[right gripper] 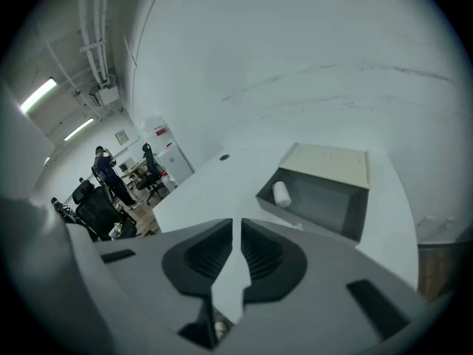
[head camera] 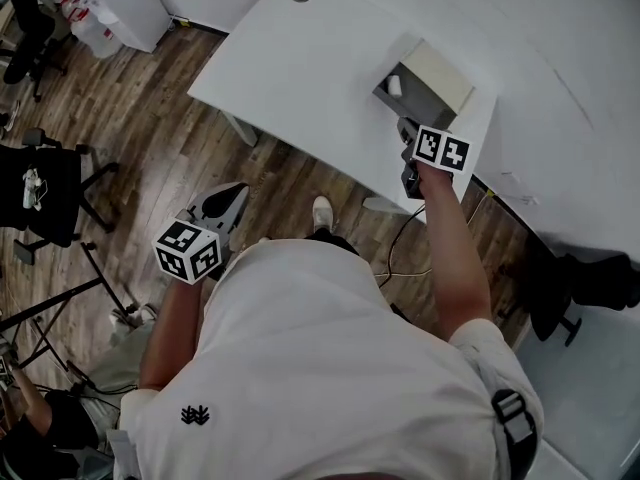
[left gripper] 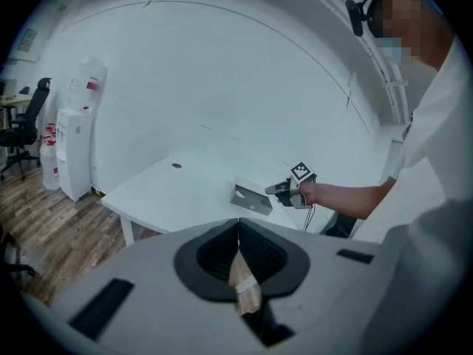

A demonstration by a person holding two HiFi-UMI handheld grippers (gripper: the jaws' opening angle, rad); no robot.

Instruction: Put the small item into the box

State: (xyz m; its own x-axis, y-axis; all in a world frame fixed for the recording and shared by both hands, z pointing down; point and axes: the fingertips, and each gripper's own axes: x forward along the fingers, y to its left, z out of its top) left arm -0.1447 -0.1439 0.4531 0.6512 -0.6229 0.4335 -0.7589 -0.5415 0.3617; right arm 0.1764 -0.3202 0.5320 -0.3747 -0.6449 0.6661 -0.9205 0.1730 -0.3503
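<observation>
A grey box (head camera: 432, 101) stands open on the white table (head camera: 300, 68), with its pale lid (head camera: 438, 73) folded back. The small white item (head camera: 394, 85) lies inside at the box's left end, and also shows in the right gripper view as a small white item (right gripper: 281, 193) in the box (right gripper: 332, 202). My right gripper (head camera: 405, 128) hovers just in front of the box, shut, with nothing between its jaws (right gripper: 238, 231). My left gripper (head camera: 238, 192) hangs low over the wooden floor, off the table, shut and empty (left gripper: 238, 231). From there the box (left gripper: 251, 198) is seen far ahead.
The table's near edge runs diagonally under my right arm. Black office chairs (head camera: 45, 183) stand at the left, a white water dispenser (head camera: 120, 3) at the back left. A cable (head camera: 400, 243) trails on the floor under the table. A person (right gripper: 103, 165) stands far off.
</observation>
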